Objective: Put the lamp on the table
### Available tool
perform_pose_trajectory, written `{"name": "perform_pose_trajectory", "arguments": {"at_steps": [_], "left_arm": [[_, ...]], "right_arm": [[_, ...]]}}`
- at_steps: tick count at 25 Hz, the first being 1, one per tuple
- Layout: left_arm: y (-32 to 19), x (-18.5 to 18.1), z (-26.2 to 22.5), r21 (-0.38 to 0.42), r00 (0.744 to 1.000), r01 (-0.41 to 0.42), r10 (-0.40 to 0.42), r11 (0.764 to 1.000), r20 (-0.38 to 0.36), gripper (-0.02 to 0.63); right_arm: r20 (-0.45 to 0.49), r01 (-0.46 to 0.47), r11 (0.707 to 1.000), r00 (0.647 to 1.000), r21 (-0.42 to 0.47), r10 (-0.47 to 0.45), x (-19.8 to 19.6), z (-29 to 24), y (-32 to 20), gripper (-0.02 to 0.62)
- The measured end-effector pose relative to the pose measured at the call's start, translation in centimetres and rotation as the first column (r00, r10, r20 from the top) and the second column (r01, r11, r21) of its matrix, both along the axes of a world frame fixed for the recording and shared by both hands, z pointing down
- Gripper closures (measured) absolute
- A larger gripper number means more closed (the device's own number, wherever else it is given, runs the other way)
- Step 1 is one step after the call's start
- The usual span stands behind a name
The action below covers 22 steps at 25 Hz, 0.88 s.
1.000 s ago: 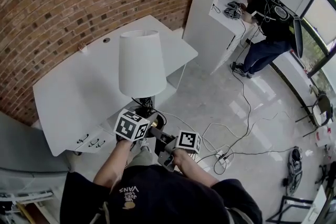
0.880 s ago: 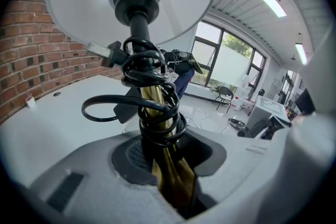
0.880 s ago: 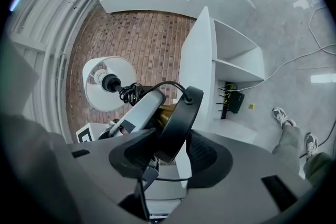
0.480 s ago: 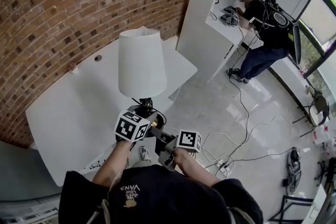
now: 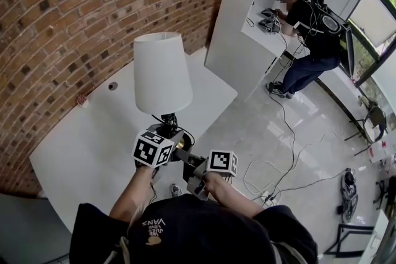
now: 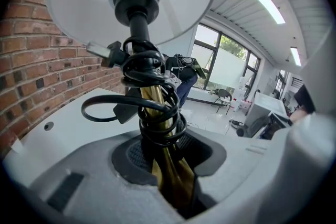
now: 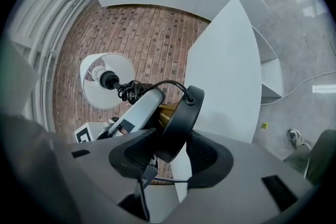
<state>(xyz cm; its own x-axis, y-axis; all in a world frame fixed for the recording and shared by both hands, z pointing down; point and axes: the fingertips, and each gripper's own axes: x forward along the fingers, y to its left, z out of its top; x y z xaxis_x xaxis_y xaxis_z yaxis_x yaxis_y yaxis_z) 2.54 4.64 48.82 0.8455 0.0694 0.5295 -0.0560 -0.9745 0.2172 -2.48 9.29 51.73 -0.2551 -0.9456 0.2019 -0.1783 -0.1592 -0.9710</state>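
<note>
The lamp has a white shade (image 5: 162,74), a brass stem (image 6: 167,165) wound with black cord (image 6: 152,86), and a round black base (image 7: 177,122). It is held upright in the air over the near edge of the white table (image 5: 80,145). My left gripper (image 5: 168,136) is shut on the brass stem just under the cord coil. To its right, my right gripper (image 5: 193,169) is shut on the black base, whose rim sits between its pads. In the right gripper view the left gripper (image 7: 134,115) shows beside the base.
A brick wall (image 5: 62,3) runs behind the table. A tall white cabinet (image 5: 238,21) stands at the table's far end, and a person (image 5: 309,28) works at its shelf. Cables (image 5: 278,164) and a power strip (image 5: 266,196) lie on the floor at right.
The lamp and both grippers have come closer to the table, which now lies under the shade. Neither grip has changed.
</note>
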Motion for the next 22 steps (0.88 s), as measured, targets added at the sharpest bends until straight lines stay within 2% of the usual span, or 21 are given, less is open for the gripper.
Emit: {"name": "perform_pose_trajectory", "arguments": {"at_steps": [5,10,16,22], "left_arm": [[-2.0,-0.5,0.5,-0.026,1.000,0.020,-0.020,0.999,0.005,0.472],[-3.4,-0.5,1.2,-0.018,0.998,0.049,-0.049,0.999,0.035,0.472],[-6.5,0.2,1.8,-0.013,0.990,0.130,-0.129,0.991,0.051,0.472],[-10.5,2.6,1.4,0.003,0.974,0.217,-0.217,0.976,0.062,0.472]], "right_arm": [[0.016,0.017,0.999,1.000,-0.028,-0.017,-0.4,0.5,-1.8,0.429],[0.055,0.060,0.997,0.997,-0.055,-0.057,-0.4,1.1,-3.1,0.429],[0.076,0.152,0.986,0.986,-0.061,-0.148,0.6,1.6,-5.8,0.428],[0.085,0.263,0.962,0.963,-0.074,-0.256,3.4,1.4,-9.5,0.430]]}}
